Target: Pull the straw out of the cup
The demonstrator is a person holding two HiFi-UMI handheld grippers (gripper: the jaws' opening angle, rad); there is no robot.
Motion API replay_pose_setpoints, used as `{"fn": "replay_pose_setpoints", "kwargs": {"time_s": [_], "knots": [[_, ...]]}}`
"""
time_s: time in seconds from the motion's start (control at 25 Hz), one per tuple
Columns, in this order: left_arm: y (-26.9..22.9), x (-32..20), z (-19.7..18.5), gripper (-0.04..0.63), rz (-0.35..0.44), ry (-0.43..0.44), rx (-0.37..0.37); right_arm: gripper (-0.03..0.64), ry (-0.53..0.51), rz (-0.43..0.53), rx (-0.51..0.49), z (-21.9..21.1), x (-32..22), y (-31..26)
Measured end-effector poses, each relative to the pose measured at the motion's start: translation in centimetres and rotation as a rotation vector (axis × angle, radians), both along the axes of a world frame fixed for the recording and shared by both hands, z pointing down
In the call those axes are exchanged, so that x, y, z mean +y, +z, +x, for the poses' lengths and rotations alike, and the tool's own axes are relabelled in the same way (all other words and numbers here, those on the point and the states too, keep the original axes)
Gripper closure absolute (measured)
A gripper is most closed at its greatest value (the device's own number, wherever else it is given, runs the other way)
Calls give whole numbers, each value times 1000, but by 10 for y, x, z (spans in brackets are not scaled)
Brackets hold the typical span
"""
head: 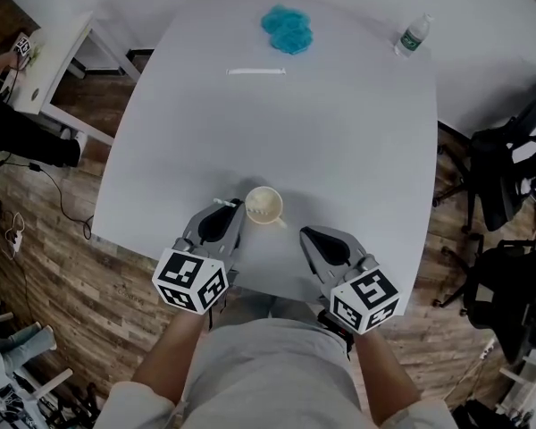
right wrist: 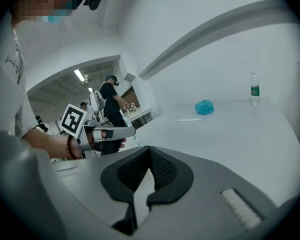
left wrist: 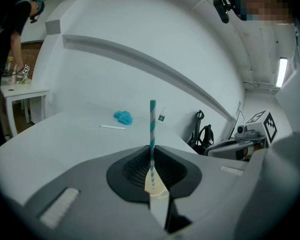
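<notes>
teal-and-white striped straw [left wrist: 152, 124]: clamped in the left gripper [left wrist: 152, 153], long axis upright, lower end over the beige cup [head: 266, 206] just beyond the jaw tips. whether it is clear of the cup cannot be told. right gripper [right wrist: 149, 156]: closed on nothing, beside the cup, farther off. pull judged straight up.

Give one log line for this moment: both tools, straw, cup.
left tool: shut on striped straw | right tool: shut, empty | cup: upright on table

No legible text; bottle label [head: 414, 36] unreadable.
</notes>
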State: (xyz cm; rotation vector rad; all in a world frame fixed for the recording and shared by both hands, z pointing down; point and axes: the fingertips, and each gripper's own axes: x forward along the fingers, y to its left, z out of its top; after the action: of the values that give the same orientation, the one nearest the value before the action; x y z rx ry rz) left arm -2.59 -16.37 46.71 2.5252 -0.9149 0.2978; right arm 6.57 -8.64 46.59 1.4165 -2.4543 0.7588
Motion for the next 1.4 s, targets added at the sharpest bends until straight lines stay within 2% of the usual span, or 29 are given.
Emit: {"fn": "replay_pose_setpoints", "kwargs": {"time_s": [0.36, 0.8, 1.04, 1.4], "knots": [[-25, 16, -13, 551, 44, -31, 7, 611, 17, 37, 7, 10, 14, -15], [-50, 62, -18, 551, 100, 5, -28, 611, 15, 67, 3, 10, 30, -30], [-49, 79, -22, 551, 90, 21, -52, 611, 4, 83, 7, 7, 31, -39], [-54, 89, -24, 551, 86, 42, -48, 612, -12, 96, -15, -1, 33, -50]]}}
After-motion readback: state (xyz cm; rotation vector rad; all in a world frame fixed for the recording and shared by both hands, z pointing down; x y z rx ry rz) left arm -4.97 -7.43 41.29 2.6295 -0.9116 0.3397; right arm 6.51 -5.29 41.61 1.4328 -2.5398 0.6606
